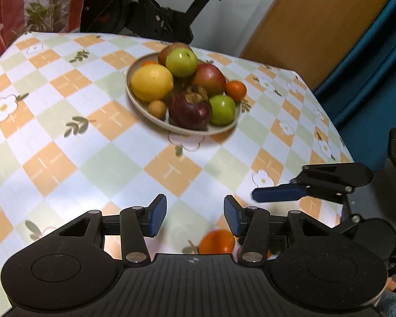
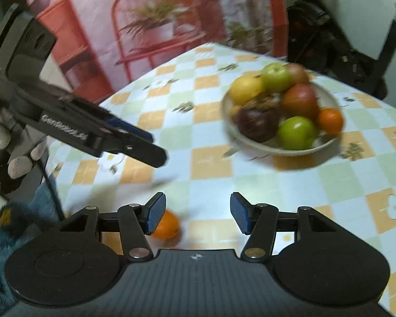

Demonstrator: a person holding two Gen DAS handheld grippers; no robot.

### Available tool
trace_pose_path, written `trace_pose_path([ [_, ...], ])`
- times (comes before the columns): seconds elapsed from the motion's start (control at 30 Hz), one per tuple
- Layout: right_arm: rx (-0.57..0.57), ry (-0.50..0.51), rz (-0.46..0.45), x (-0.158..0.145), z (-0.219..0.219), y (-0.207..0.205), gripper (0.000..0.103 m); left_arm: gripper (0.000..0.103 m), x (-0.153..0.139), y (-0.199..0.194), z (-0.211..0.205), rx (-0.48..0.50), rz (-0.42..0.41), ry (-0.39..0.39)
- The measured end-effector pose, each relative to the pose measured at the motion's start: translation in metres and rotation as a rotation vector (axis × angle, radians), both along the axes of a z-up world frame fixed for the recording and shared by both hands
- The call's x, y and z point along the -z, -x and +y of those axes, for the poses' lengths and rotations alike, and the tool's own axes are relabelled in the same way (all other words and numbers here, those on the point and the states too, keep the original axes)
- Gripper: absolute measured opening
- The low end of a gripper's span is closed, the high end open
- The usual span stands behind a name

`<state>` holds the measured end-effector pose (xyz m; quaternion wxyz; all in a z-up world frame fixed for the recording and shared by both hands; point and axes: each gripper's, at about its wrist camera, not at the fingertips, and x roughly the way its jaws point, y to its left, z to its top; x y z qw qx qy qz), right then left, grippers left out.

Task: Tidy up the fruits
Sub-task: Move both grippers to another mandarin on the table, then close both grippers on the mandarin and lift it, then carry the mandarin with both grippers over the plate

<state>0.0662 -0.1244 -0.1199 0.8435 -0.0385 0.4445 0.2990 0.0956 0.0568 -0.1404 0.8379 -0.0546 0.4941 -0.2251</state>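
While both our tongs, left tongs (image 1: 195,218) and right tongs (image 2: 198,212), gape empty, an orange (image 1: 216,242) lies on the table (image 1: 66,158) before the fruit bowl (image 1: 187,129).

A plate (image 1: 134,97) sits on the table (image 1: 66,158) toward its far side, heaped with fruit: a lemon (image 1: 151,82) at the left, apples (image 1: 182,62) behind and to the right, a pomegranate (image 1: 189,108) at the front. One orange (image 1: 236,89) rests at the plate's right edge. Another orange (image 1: 216,241) lies alone on the table near its front edge, well apart from the plate. An exercise bike (image 1: 155,8) stands behind the table.
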Motion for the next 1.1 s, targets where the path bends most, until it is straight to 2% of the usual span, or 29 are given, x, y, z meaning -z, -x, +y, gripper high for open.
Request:
trace_pose_path([
  [0.23,-0.078,0.044,0.034,0.020,0.024,0.009,0.058,0.050,0.011,0.009,-0.009,0.030,0.029,0.018],
  [0.43,-0.095,0.058,0.042,0.031,0.031,0.012,0.056,0.049,0.024,0.010,-0.010,0.019,0.087,0.059],
  [0.67,-0.085,0.070,0.041,0.039,0.031,0.012,0.049,0.048,0.036,0.016,-0.012,0.031,0.117,0.073],
  [0.8,-0.080,0.062,0.040,0.040,0.030,0.012,0.046,0.043,0.041,0.016,-0.014,0.033,0.123,0.072],
  [0.93,-0.086,0.060,0.031,0.040,0.032,0.013,0.043,0.041,0.041,0.016,-0.014,0.030,0.122,0.065],
  [1.1,-0.071,0.032,0.017,0.032,0.027,0.011,0.043,0.041,0.028,0.012,-0.011,0.021,0.095,0.097],
])
